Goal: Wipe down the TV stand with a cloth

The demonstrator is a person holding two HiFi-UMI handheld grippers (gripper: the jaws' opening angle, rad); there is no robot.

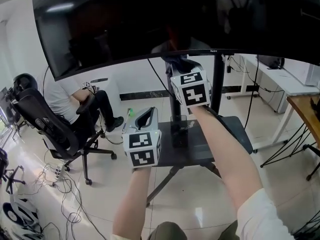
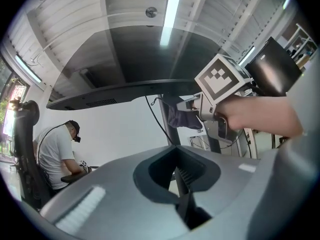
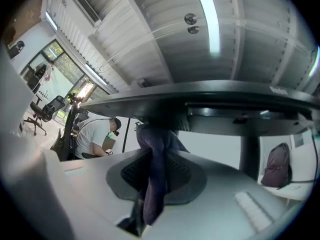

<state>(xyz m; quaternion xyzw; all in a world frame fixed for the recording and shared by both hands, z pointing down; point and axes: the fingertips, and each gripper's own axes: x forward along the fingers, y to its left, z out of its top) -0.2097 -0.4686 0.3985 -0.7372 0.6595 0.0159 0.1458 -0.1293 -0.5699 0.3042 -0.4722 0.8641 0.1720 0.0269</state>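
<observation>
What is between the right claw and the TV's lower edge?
Only the dark purple cloth, clamped in the right claw and reaching up to the underside of the TV; the right gripper view shows it.

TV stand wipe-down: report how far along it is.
Done: the cloth is picked up, clamped in the right gripper. In hand: it is raised to the stand's post, just under the TV. Left: the shelf, with no wiping traces visible; the left gripper, shut and empty, hovers near it.
</observation>
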